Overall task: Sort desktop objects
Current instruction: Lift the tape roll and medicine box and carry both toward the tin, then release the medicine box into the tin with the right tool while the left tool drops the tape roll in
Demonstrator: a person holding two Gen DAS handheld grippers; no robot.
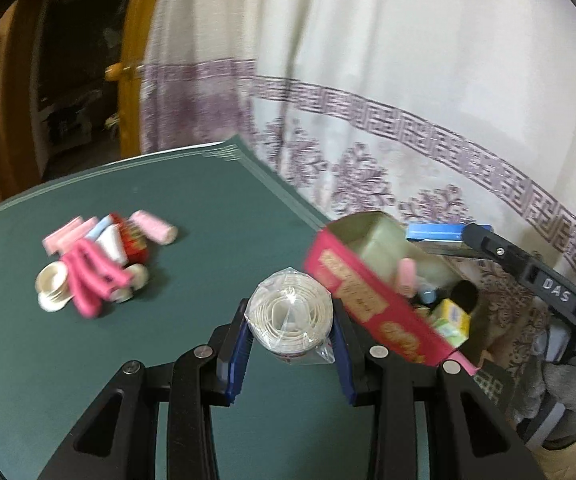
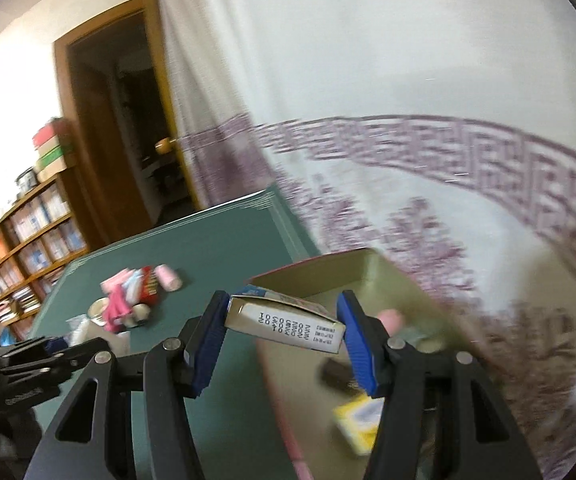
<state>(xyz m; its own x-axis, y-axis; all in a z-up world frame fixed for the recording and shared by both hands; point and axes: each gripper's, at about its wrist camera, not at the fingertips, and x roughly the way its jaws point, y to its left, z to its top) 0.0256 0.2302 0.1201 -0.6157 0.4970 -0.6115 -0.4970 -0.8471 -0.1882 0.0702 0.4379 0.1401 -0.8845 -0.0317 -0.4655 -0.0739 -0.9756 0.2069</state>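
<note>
My left gripper (image 1: 289,318) is shut on a white coil wrapped in clear plastic (image 1: 289,314), held above the green table (image 1: 168,184). To its right a red open-top box (image 1: 371,304) holds a pink roller, a yellow packet and other small items. My right gripper (image 2: 284,324) is shut on a small cardboard carton (image 2: 288,322) with printed codes, over the near edge of the red box (image 2: 343,276). A pile of pink rollers and white caps (image 1: 96,258) lies on the table at the left, and the same pile (image 2: 132,296) shows in the right wrist view.
A white curtain with a purple pattern (image 1: 367,80) hangs behind the table. A wooden door (image 2: 100,128) and a bookshelf (image 2: 28,232) stand at the left. The other gripper's black body (image 1: 535,276) reaches in from the right, holding a blue-edged carton (image 1: 435,234).
</note>
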